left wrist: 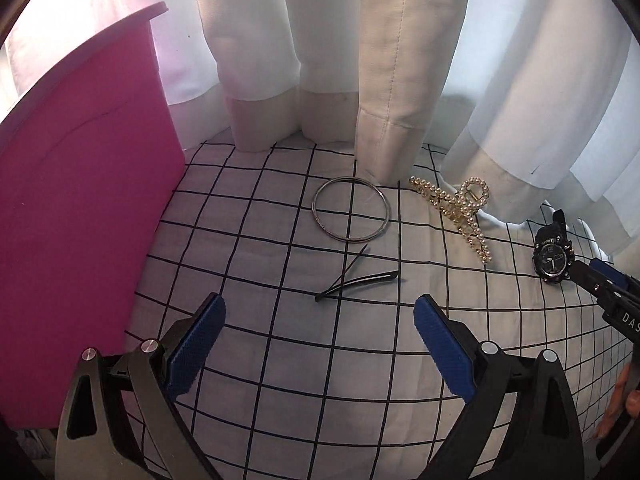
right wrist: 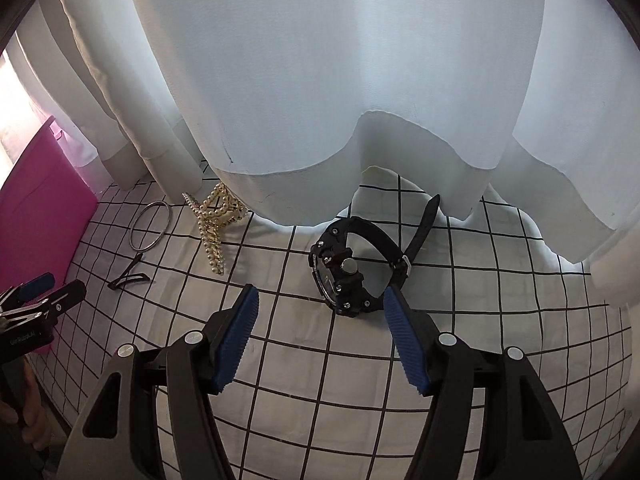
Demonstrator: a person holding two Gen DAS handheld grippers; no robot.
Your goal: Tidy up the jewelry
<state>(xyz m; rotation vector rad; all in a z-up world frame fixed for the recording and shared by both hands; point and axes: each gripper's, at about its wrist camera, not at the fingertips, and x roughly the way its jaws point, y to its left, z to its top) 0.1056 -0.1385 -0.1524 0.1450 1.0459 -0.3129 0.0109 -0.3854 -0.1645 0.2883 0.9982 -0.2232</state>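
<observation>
White curtains [left wrist: 384, 80] hang across the back, their hems resting on a white sheet w/ a black grid [left wrist: 280, 352] that covers the surface (bed or desk, can't tell which). A big pink box [left wrist: 80, 240] stands at the left edge of the sheet.

Left hand-held gripper [left wrist: 320, 324] hovers low over the sheet, jaws wide apart, nothing between them; blue ribbed pads [left wrist: 196, 344] face inward. Just ahead of its tips lies the black hair clip. Right hand-held gripper [right wrist: 320, 308] is also spread wide, empty, w/ its right tip just beside the black watch [right wrist: 352, 264], not closed on it.

The watch stands on its side on the sheet, near the curtain hem, strap looped & buckled, loose strap end pointing up toward the curtain. In the left wrist view it sits far right, w/ the right gripper's tip next to it.

Pearl hair claw [left wrist: 460, 212] lies left of the watch, well apart from it, right by the curtain hem. Left of that, a thin metal bangle [left wrist: 351, 209] lies flat. Black hair clip [left wrist: 356, 280] is near the bangle, on the side closer to the camera, prongs splayed open
</observation>
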